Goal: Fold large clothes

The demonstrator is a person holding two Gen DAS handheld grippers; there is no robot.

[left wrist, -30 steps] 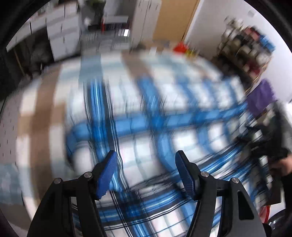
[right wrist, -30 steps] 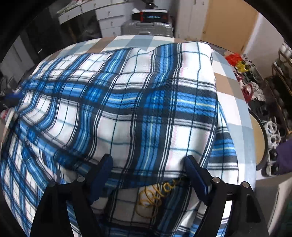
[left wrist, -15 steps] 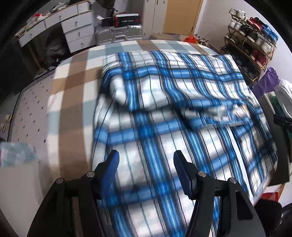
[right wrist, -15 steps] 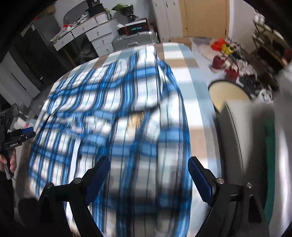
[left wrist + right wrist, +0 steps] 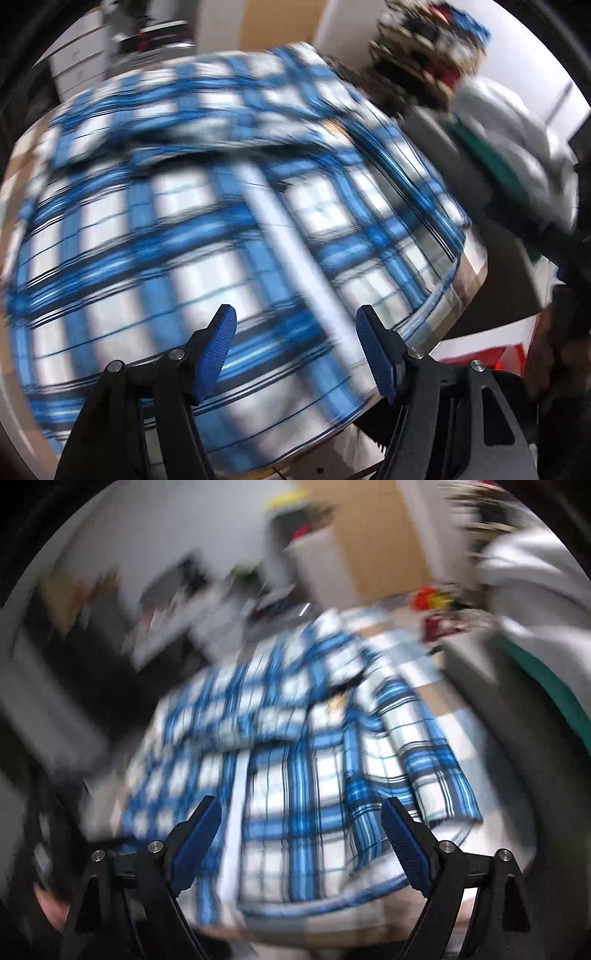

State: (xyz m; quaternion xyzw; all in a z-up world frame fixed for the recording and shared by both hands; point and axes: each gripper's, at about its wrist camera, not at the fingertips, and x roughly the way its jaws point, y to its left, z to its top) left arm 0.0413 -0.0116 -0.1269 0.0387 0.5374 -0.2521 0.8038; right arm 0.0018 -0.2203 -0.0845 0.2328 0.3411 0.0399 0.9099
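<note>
Both tongs (image 5: 295, 332) (image 5: 299, 830) empty; left opening, right released; shirt (image 5: 295, 760) edges only right view.

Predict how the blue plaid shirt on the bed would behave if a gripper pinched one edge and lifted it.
The blue plaid shirt would probably droop rather than hold shape: it already lies in soft overlapping folds. It looks thin, so likely light for its spread. One hem hangs past the bed edge, so a tug might slide it.

No legible text, label or number anywhere; both views blurred.
</note>
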